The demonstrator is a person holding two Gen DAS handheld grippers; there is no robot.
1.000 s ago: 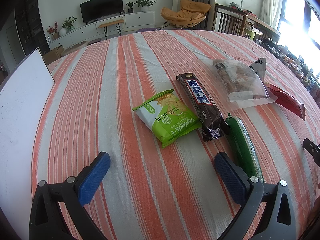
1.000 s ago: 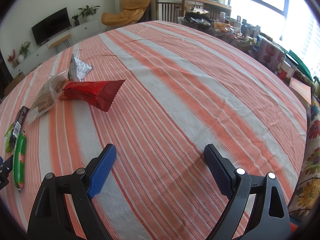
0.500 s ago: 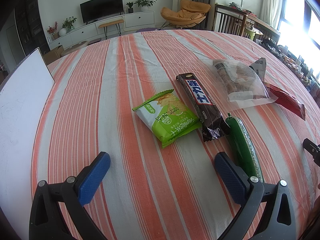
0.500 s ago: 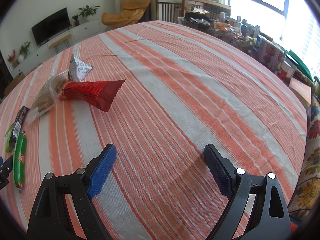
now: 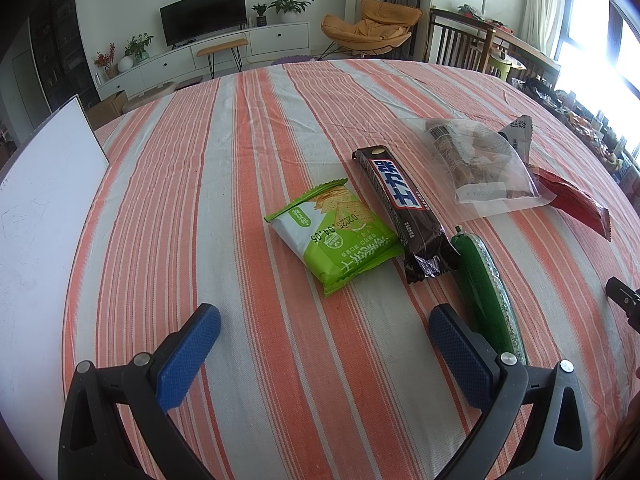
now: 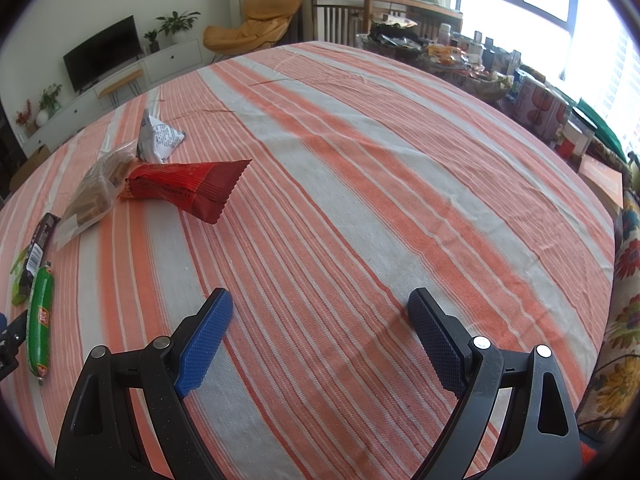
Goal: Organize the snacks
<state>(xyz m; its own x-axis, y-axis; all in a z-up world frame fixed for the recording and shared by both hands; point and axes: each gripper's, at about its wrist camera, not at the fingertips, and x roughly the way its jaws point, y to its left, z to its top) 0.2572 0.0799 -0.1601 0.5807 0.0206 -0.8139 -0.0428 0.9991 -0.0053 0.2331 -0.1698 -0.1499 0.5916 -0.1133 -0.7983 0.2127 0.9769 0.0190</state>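
Snacks lie on the striped tablecloth. In the left wrist view: a green cracker pack (image 5: 336,232), a dark chocolate bar (image 5: 404,210), a green sausage stick (image 5: 486,288), a clear bag of biscuits (image 5: 476,164), a red packet (image 5: 572,202) and a grey packet (image 5: 520,132). My left gripper (image 5: 324,328) is open and empty, just short of the cracker pack, its right finger beside the sausage. My right gripper (image 6: 316,316) is open and empty over bare cloth; the red packet (image 6: 188,188), biscuit bag (image 6: 98,188) and sausage (image 6: 40,316) lie to its left.
A white board (image 5: 40,208) stands at the table's left edge. The right side of the table (image 6: 400,184) is bare striped cloth. Boxes and jars (image 6: 544,108) crowd a surface beyond the table's far right edge. A floral cushion (image 6: 624,320) lies at the right.
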